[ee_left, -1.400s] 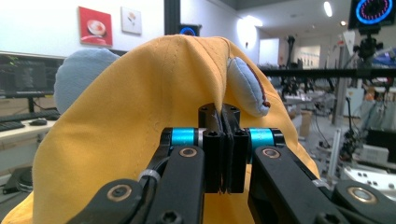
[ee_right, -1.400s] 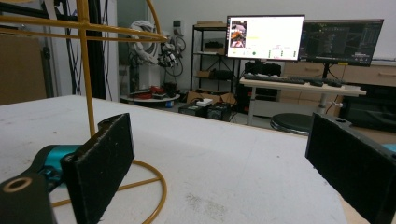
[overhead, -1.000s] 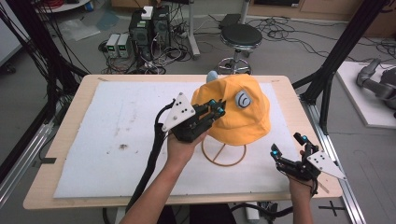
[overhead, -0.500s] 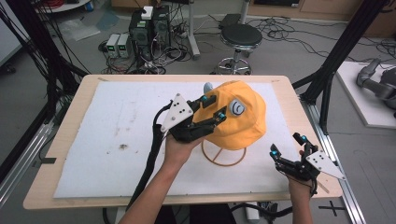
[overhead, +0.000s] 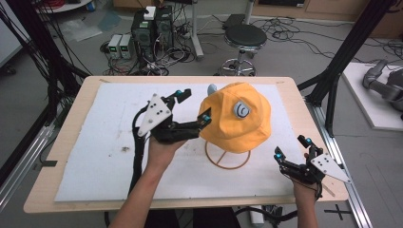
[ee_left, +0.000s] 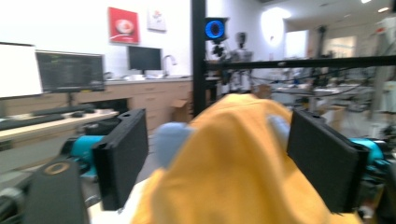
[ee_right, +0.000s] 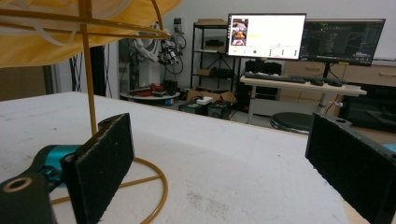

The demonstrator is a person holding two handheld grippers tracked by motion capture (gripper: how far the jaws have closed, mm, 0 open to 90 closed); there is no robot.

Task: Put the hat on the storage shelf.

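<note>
In the high view, a wooden desk [overhead: 57,190] carries a white mat [overhead: 95,156]. On the mat stands a thin wire stand [overhead: 227,160] with a ring base, and an orange bucket hat [overhead: 236,116] with a grey-and-white badge at its 3 o'clock side rests on top of it, right of the mat's centre. A pale blue-grey piece sticks up at the hat's 11 o'clock edge. The left gripper [overhead: 192,105] sits at the hat's 9 o'clock side, held up by the person's left hand [overhead: 160,151]. Its jaws are spread wide; one tip lies against the hat's near-left brim, the other stands apart toward 10 o'clock. The right gripper [overhead: 291,147] rests low near the desk's corner at 4 o'clock from the hat, well apart from it, jaws parted and holding nothing. No container stands on the desk.

In the left gripper view, the two black jaws stand far apart with the orange bucket hat [ee_left: 238,168] rising between them, blurred. Whether either pad presses the cloth, I cannot tell.

In the right gripper view, the jaws are wide apart over the white mat [ee_right: 224,163]. The wire stand [ee_right: 88,74] rises at 10 o'clock, its ring base just beyond the left jaw, and the underside of the orange bucket hat [ee_right: 56,37] hangs above.
</note>
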